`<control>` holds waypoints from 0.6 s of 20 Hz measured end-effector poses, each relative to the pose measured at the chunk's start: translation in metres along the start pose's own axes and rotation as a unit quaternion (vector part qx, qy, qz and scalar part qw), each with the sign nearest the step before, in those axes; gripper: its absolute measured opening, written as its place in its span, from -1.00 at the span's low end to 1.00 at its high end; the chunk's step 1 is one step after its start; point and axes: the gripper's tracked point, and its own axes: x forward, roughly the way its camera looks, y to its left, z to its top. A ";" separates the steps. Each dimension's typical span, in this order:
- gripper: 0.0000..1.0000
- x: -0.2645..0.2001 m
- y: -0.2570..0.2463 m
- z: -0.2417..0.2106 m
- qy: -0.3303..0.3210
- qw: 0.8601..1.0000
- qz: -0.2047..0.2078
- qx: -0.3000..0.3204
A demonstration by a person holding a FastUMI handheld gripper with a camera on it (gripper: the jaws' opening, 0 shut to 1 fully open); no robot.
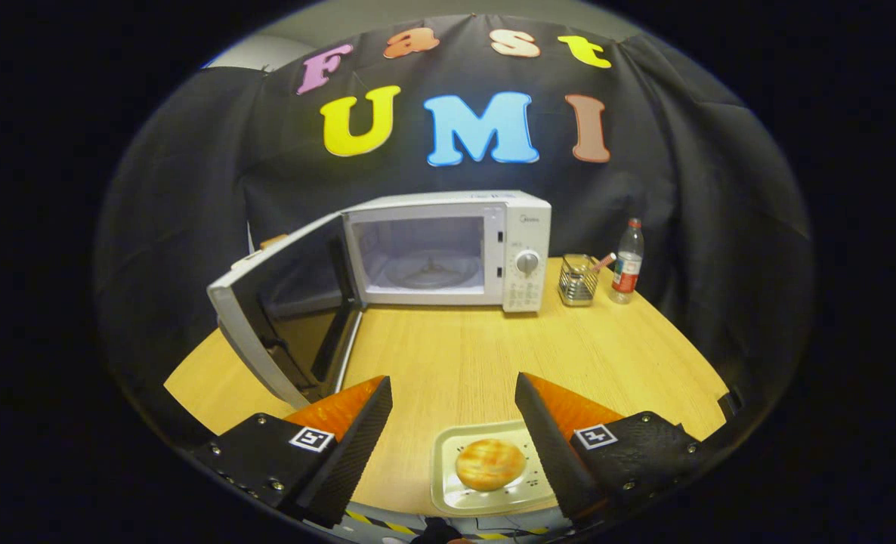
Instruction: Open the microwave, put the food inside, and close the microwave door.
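A white microwave (520, 227) stands at the back of the wooden table (448, 355). Its door (278, 317) is swung wide open to the left, and the bare cavity with its glass turntable (429, 272) shows. A round golden bun (490, 464) lies on a pale square tray (448, 461) at the table's near edge. My gripper (454, 389) is open above that near edge. The tray and bun sit low between my fingers, closer to the right finger (550, 423), which hides the tray's right side. Nothing is held.
To the right of the microwave stand a small metal holder (577, 279) with a stick in it and a clear plastic bottle (628, 261) with a red cap. The open door reaches well forward over the table's left part. Bare wood lies between tray and microwave.
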 end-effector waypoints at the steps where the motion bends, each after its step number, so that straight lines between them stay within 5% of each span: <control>1: 1.00 0.003 -0.005 -0.013 0.021 1.000 -0.005 0.013; 12: 1.00 0.028 -0.025 -0.107 0.166 0.986 -0.027 -0.011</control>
